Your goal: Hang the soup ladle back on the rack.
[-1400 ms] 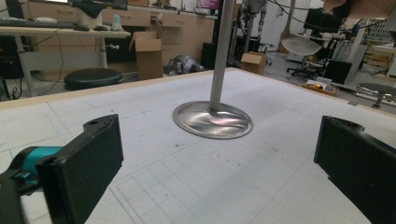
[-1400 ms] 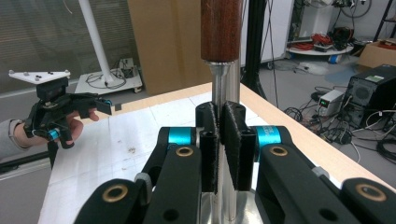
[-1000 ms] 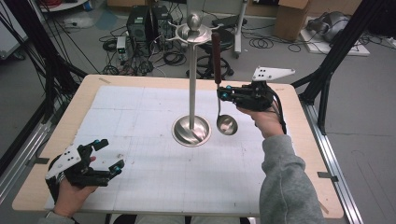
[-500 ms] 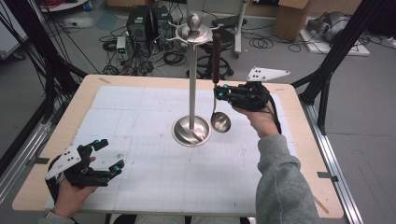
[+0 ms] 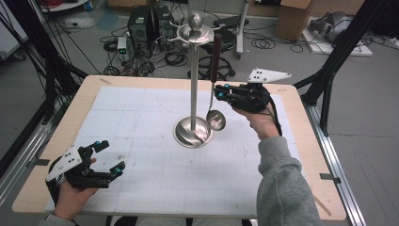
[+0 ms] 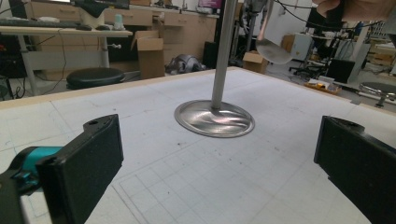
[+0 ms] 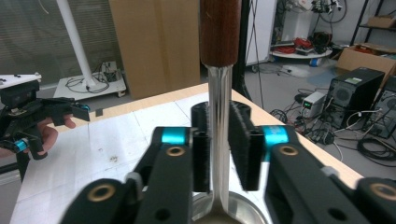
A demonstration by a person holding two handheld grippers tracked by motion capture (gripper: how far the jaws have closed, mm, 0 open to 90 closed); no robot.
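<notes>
High view, ladle (image 5: pixel 216 117) hanging off stand (image 5: pixel 193 133) mid-table, right hand-held gripper (image 5: pixel 218 92) jaws just eased open round its shaft, left hand-held gripper (image 5: pixel 109 157) open nr front edge.

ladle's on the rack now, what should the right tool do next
Probably open a little wider and back straight off. The wood-handled steel ladle hangs from the top of the silver stand, and the right tool has just been opening, its pads barely clear of the shaft.

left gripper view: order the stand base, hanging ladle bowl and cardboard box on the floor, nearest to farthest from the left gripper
1. Stand base: on the table, just ahead of the left gripper.
2. Ladle bowl: hanging past the pole, upper right.
3. Cardboard box: off the table, on the floor behind, left of the pole.
</notes>
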